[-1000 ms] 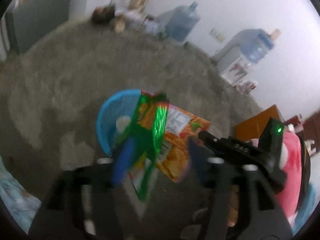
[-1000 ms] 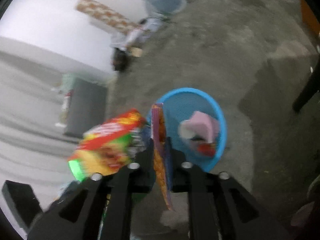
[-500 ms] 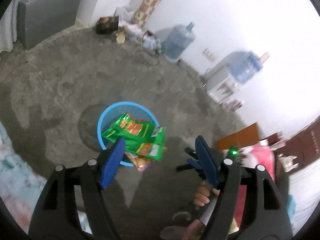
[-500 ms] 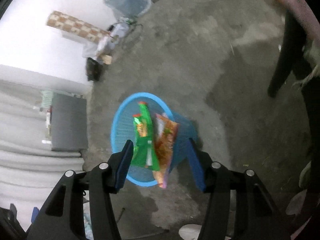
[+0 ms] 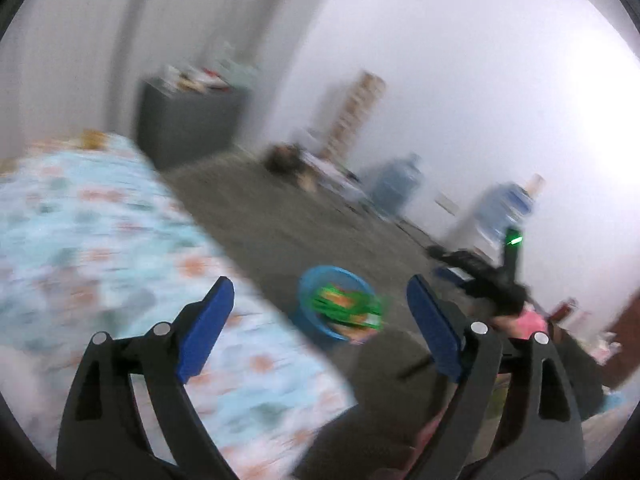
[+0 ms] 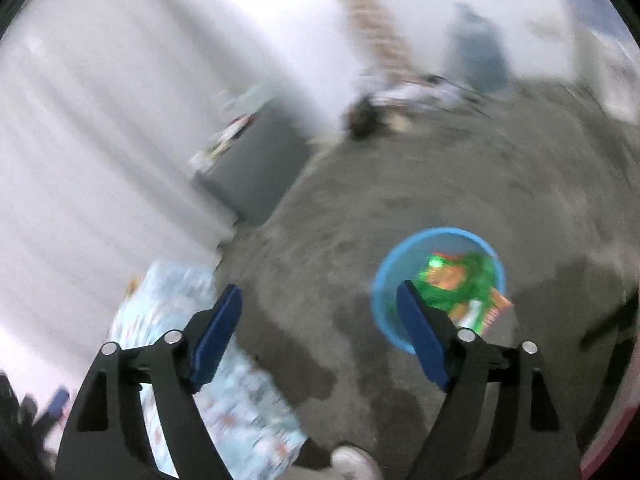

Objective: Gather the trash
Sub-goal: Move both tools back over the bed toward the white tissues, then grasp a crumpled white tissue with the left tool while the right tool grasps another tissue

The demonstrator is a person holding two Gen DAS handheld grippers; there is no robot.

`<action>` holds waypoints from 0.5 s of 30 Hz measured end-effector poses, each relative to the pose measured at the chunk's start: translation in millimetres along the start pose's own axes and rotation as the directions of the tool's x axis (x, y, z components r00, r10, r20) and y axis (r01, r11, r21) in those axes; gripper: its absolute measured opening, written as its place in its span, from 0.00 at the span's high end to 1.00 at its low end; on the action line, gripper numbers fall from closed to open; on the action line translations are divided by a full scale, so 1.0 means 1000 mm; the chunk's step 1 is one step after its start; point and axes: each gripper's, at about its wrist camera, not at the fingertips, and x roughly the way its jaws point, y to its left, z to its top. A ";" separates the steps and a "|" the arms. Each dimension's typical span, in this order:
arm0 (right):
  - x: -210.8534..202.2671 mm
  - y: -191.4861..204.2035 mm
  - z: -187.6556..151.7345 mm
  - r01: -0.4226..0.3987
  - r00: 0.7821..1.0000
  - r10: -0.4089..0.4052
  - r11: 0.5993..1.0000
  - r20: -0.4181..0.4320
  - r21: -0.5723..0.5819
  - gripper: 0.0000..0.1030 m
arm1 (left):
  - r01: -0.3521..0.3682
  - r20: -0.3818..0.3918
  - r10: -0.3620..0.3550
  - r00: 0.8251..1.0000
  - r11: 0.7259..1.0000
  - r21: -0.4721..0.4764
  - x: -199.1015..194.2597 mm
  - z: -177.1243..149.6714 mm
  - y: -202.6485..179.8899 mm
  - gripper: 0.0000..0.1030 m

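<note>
Green and orange snack wrappers [image 5: 347, 307] [image 6: 460, 284] lie in a round blue basket [image 5: 308, 282] [image 6: 386, 280] on the grey floor, one orange packet sticking over its rim. My left gripper [image 5: 320, 300] hangs well above and short of the basket; its jaws are opening and nothing is between them. My right gripper [image 6: 320, 304] is also high above the floor, jaws opening and empty, with its right blue pad [image 6: 420, 336] crossing the basket's near rim in the picture. Both views are blurred by motion.
A bed with a light blue flowered sheet [image 5: 100, 240] [image 6: 224, 400] lies to the left. A grey cabinet [image 5: 188, 124] [image 6: 256, 172] stands by the curtain. Water jugs [image 5: 396, 188] and clutter line the far wall. A shoe [image 6: 352, 460] shows at the bottom edge.
Both grippers let go of their snack wrappers, which dropped into the blue basket. Both jaws spread wide, and both hands rose and pulled back; the left view swung towards the bed.
</note>
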 end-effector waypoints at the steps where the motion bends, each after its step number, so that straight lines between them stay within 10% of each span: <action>1: 0.000 0.020 -0.002 -0.028 0.999 0.027 0.999 -0.019 -0.043 0.23 | -0.036 0.028 0.036 0.999 0.999 -0.004 -0.017 -0.007 0.009 0.17; 8: 0.014 0.149 -0.035 -0.249 0.956 0.207 0.947 -0.207 -0.202 0.22 | -0.223 0.114 0.244 0.963 0.960 -0.170 -0.112 -0.065 0.087 0.15; 15: 0.051 0.297 -0.115 -0.455 0.849 0.261 0.803 -0.459 -0.385 0.22 | -0.274 0.105 0.332 0.937 0.890 -0.365 -0.155 -0.121 0.156 0.15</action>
